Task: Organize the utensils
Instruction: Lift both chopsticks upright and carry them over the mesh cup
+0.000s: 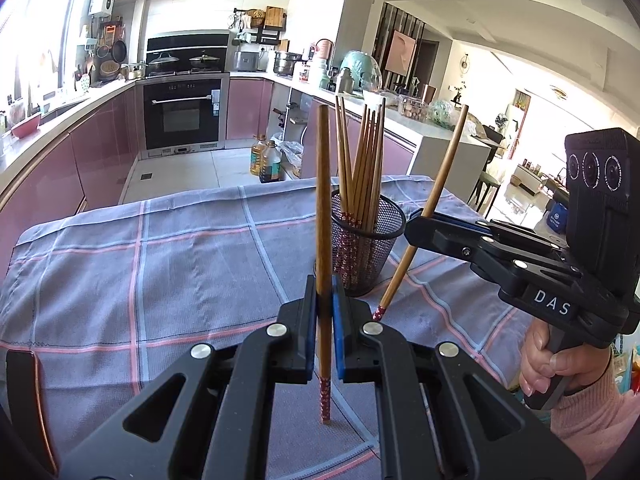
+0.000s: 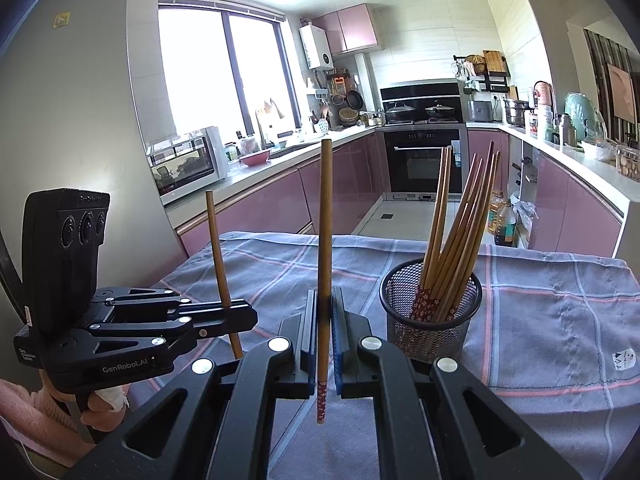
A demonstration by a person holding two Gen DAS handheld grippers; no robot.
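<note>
**Both tools clamped on chopsticks beside holder**

Left tool [image 1: 324, 304] grips one upright chopstick [image 1: 323, 200]; right tool [image 2: 325, 312] grips another chopstick [image 2: 325, 220]. Mesh holder [image 1: 366, 248] of chopsticks stands just beyond on the checked tabletop cloth [image 1: 160, 260]. Only right view shows the window.

Your left wrist camera rides just behind the left gripper [image 1: 324, 292], looking forward and slightly downward across the checked cloth [image 1: 160, 264] toward the oven wall. Your right wrist camera sits likewise behind the right gripper [image 2: 325, 304], facing the window and counters. Both views share the mesh cup [image 1: 366, 240] of chopsticks, close ahead, and each shows the other gripper alongside.
</note>
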